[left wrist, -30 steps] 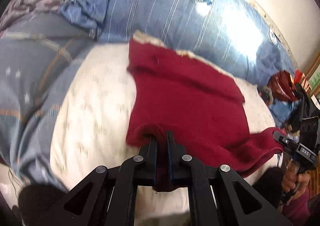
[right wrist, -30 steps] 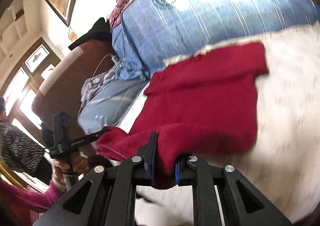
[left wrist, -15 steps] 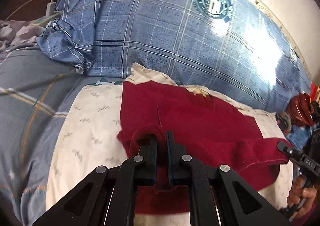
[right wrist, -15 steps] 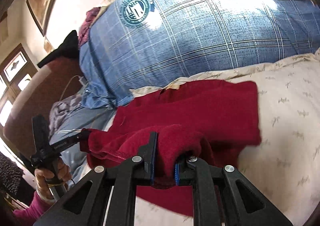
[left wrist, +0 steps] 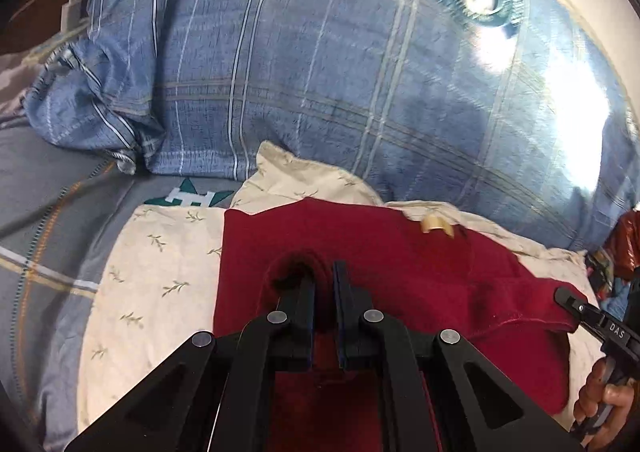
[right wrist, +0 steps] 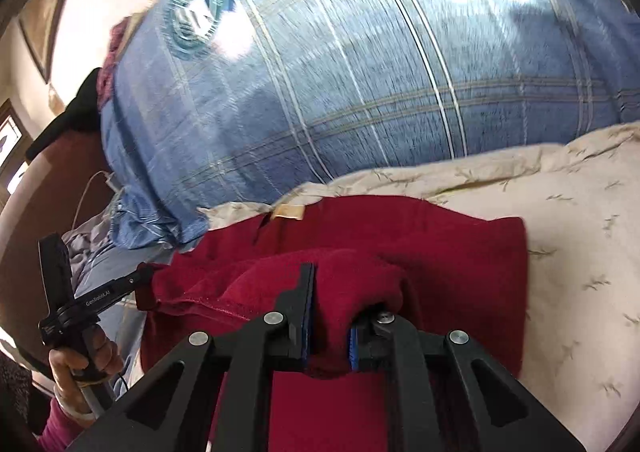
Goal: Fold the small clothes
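Both the left gripper (left wrist: 323,292) and the right gripper (right wrist: 332,308) were clamped on the near hem of the red garment (left wrist: 400,264), whose far edge lay ahead at mid-frame beside the blue pillow (left wrist: 320,72).

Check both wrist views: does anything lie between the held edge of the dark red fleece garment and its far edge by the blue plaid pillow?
Nothing visible does. Only the dark red fleece garment itself lies there, its small tan label near the blue plaid pillow.
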A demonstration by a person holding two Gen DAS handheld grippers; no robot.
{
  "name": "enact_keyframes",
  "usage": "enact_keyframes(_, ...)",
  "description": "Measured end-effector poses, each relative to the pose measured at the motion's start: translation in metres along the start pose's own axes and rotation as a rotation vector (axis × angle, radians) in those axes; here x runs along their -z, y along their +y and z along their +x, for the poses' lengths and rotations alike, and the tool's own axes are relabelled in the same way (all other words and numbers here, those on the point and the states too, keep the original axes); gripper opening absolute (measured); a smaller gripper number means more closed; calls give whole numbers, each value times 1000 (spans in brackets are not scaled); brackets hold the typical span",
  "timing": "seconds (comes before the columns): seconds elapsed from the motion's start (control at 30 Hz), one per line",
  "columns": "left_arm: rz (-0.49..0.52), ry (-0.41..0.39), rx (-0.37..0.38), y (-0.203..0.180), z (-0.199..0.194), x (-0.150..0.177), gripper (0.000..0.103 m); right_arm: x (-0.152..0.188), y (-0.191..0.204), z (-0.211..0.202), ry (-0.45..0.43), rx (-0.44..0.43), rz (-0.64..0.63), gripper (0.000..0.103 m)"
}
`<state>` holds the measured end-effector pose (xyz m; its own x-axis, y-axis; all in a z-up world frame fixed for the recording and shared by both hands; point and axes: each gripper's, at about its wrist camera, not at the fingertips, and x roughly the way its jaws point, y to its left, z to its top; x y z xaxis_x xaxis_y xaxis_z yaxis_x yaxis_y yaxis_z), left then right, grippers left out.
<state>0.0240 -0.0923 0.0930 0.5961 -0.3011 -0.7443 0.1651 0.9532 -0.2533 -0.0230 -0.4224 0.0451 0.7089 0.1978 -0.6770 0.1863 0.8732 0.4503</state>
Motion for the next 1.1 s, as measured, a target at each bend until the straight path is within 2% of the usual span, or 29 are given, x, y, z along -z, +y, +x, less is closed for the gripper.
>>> enact_keyframes(0.07, -4, 25, -3, 1, 19, -4, 8, -4, -7, 11, 33, 4, 29, 16)
enact_keyframes(0.13, -21, 51, -2, 5, 31, -7, 11, -6, -16, 13, 59, -29, 76, 20)
enact_keyframes(0.2, -46, 71, 34, 11, 35, -10, 17, -9, -24, 0, 49, -89, 120, 29)
enact_keyframes(0.23, -53, 69, 50, 14, 33, -11, 24, -9, -24, -7, 34, -87, 123, 37)
enact_keyframes(0.27, -58, 59, 59, 17, 29, -12, 33, -10, -25, -18, 1, -61, 122, 55)
enact_keyframes(0.3, -62, 48, 72, 18, 24, -14, 37, -10, -26, -32, -43, -39, 122, 61)
enact_keyframes(0.37, -70, 35, 84, 19, 14, -15, 53, -8, -25, -55, -91, -50, 115, 61)
enact_keyframes(0.4, -68, 13, 66, 19, 7, -14, 68, -7, -23, -60, -85, -67, 105, 61)
enact_keyframes(0.43, -61, -18, 50, 19, 0, -12, 70, -4, -16, -65, -73, -90, 78, 60)
enact_keyframes(0.5, -36, -59, 42, 17, -10, -10, 70, 6, 4, -64, -39, -100, -12, 58)
enact_keyframes(0.57, -36, -61, 44, 16, -11, -7, 70, 15, 23, -47, 24, -74, -89, 54)
enact_keyframes(0.63, -38, -25, 39, 13, -1, -7, 70, 19, 38, -24, 80, -53, -153, 52)
enact_keyframes(0.7, -24, 6, 16, 8, 12, -5, 70, 14, 42, -2, 89, 11, -184, 52)
enact_keyframes(0.77, 6, 40, -30, 5, 29, -6, 70, -2, 33, 14, 40, 65, -173, 52)
enact_keyframes(0.83, 1, 75, -94, 8, 51, -7, 70, -18, 13, 25, -9, 193, -139, 53)
enact_keyframes(0.87, -13, 95, -106, 12, 61, -8, 71, -24, -1, 30, 29, 227, -90, 53)
enact_keyframes(0.9, -32, 114, -104, 17, 69, -8, 72, -30, -20, 33, 25, 253, -14, 55)
enact_keyframes(1.0, -45, 111, -115, 24, 78, -9, 72, -35, -57, 30, 28, 237, 158, 54)
enact_keyframes(1.03, -45, 109, -110, 25, 76, -9, 72, -34, -60, 22, 18, 227, 178, 55)
enact_keyframes(1.1, -46, 94, -113, 27, 67, -6, 69, -28, -51, -3, -20, 206, 131, 55)
